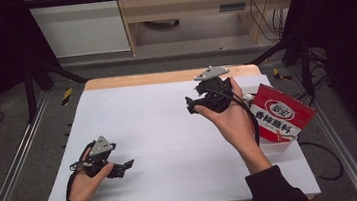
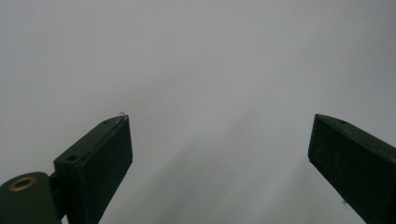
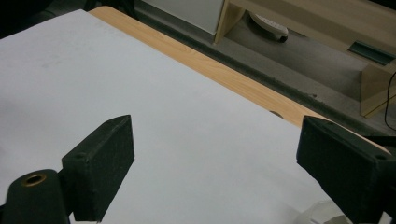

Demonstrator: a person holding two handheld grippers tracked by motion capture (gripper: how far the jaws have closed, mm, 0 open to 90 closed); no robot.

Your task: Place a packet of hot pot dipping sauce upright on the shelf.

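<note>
Overhead arrangement of two hand-held claws above a white tabletop. The left claw lies low near the front left of the white sheet, held in the person's left hand, its jaws pointing toward the middle of the sheet; seen from the left gripper view, the left claw stands with its two black jaws wide apart and nothing but plain white surface between them. The right claw is raised in the person's right hand over the far right part of the sheet, a grey three-cornered plate on top; in the right gripper view its jaws are likewise spread apart and hold nothing, with the white sheet and the wooden tabletop edge ahead of them. A red-and-white packet stands just behind and to the outer side of the right claw, beside the right hand, resting in a clear container at the tabletop's right edge.
</note>
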